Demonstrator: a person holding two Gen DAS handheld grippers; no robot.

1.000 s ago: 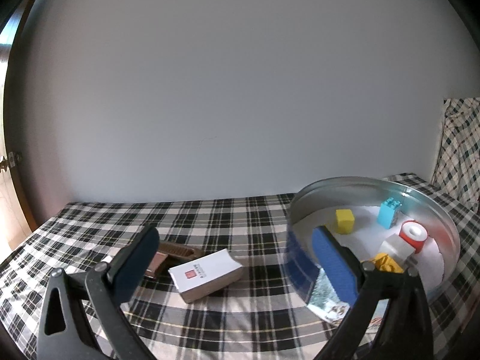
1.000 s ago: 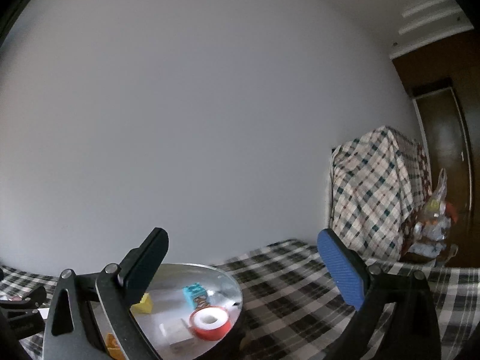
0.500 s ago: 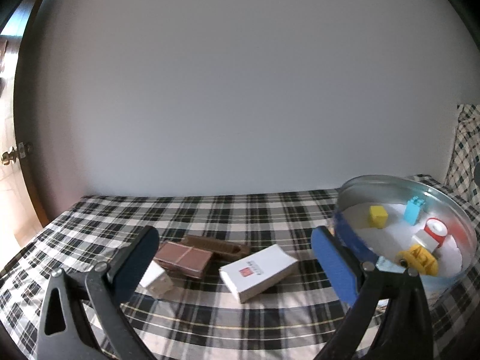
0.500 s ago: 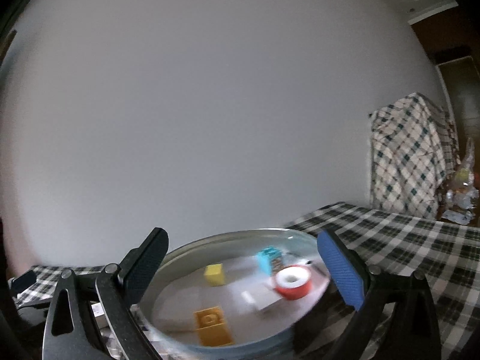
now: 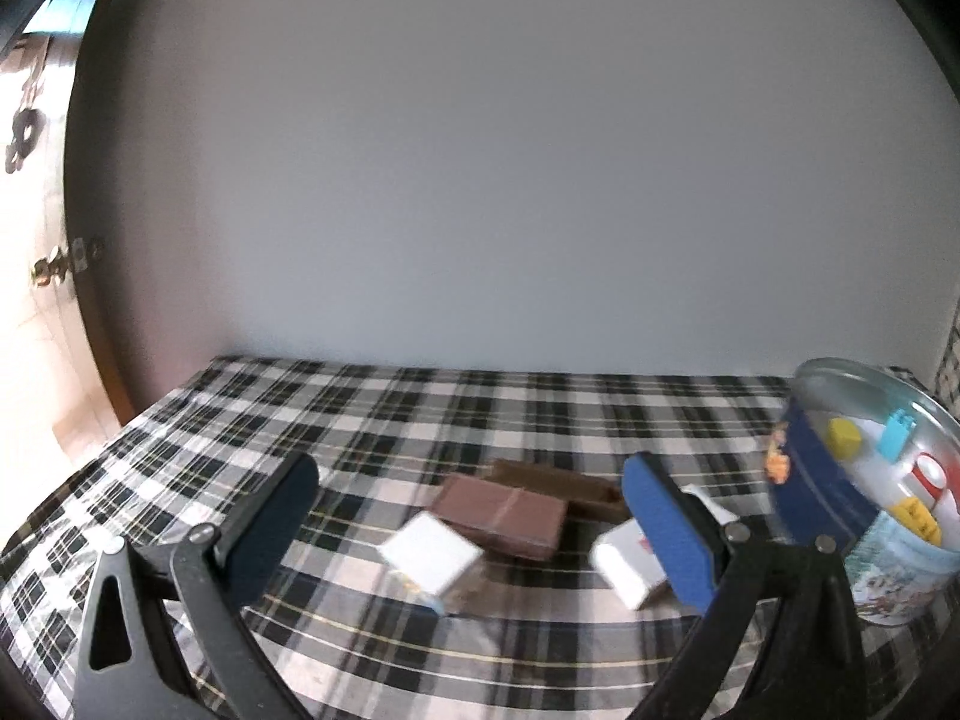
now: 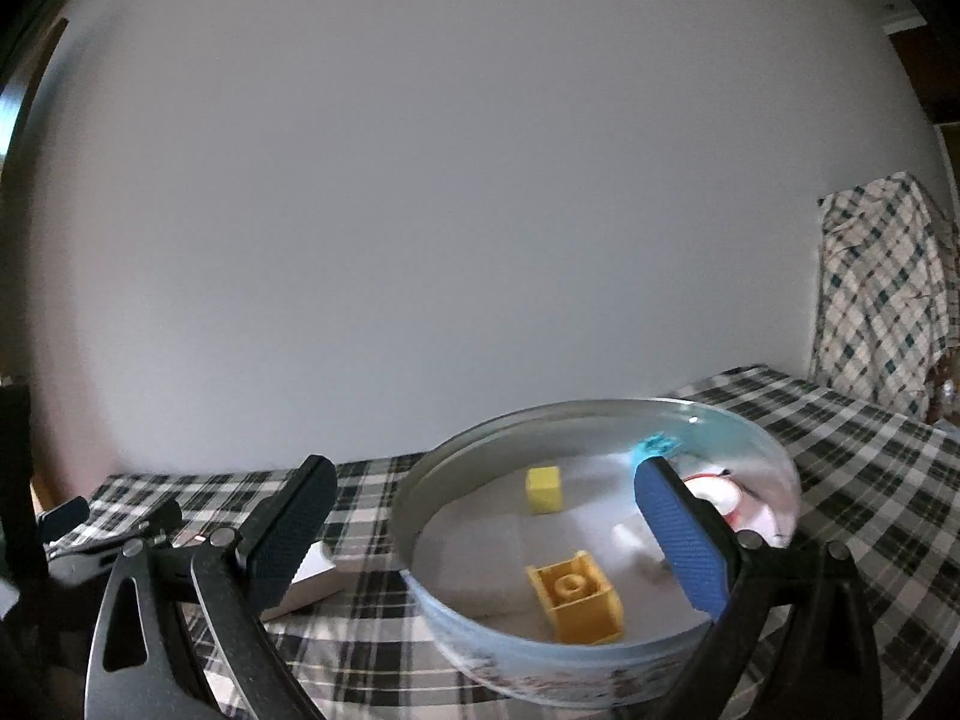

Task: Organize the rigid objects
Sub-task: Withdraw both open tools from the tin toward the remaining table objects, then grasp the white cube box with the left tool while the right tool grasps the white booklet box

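Note:
In the left wrist view my left gripper (image 5: 474,531) is open above the checked cloth, nothing between its fingers. Ahead of it lie a brown box (image 5: 501,516), a small white box (image 5: 432,552), a thin brown tray (image 5: 558,485) behind them, and a larger white box (image 5: 627,564) partly behind the right finger. A round tin (image 5: 810,498) stands at the right with toy bricks and a red tape roll (image 5: 933,474) inside. In the right wrist view my right gripper (image 6: 486,540) is open over the tin (image 6: 420,516), which holds a yellow brick (image 6: 579,597), a yellow cube (image 6: 544,489), and a blue brick (image 6: 654,446).
A plain grey wall backs the bed. A door with a knob (image 5: 51,267) stands at the far left. A checked cloth (image 6: 882,306) hangs at the right in the right wrist view. The other gripper (image 6: 90,540) shows at the left edge, beside a white box (image 6: 312,582).
The left gripper has swung left, so the boxes sit centred and the tin slid to the right edge. The right gripper has swung left too, bringing the tin under its fingers.

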